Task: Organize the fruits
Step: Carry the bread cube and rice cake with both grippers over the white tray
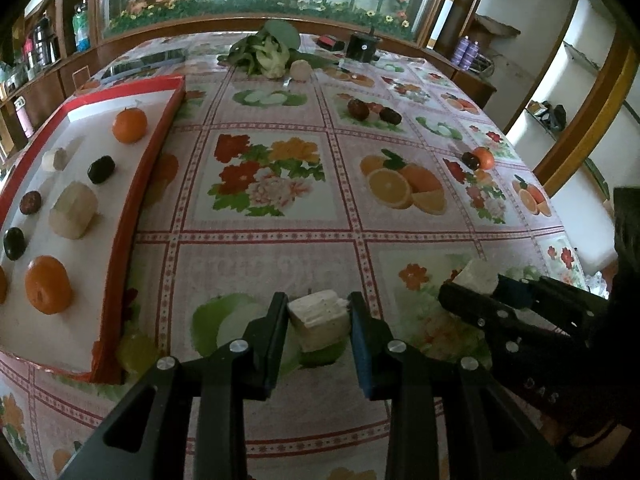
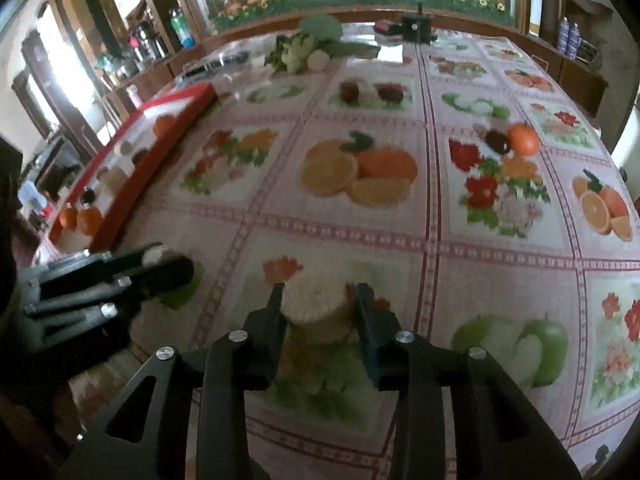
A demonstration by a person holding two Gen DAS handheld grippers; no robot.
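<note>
My left gripper [image 1: 319,312] is shut on a pale white chunk of fruit [image 1: 318,318] just above the tablecloth, right of the red tray [image 1: 152,140]. My right gripper [image 2: 318,300] is shut on a round pale fruit piece [image 2: 316,308]; it also shows in the left wrist view [image 1: 478,276]. The tray holds tangerines [image 1: 129,125], dark dates [image 1: 101,169] and pale chunks [image 1: 74,210]. On the cloth lie a tangerine [image 2: 523,139] beside a dark date [image 2: 496,141], and two dates [image 1: 358,109] farther back.
Leafy greens [image 1: 266,50] and a pale round piece [image 1: 300,70] lie at the table's far end with a black box [image 1: 362,46]. Wooden shelving with bottles [image 1: 82,28] lines the left side. The tablecloth [image 1: 260,248] is printed with fruit and flower pictures.
</note>
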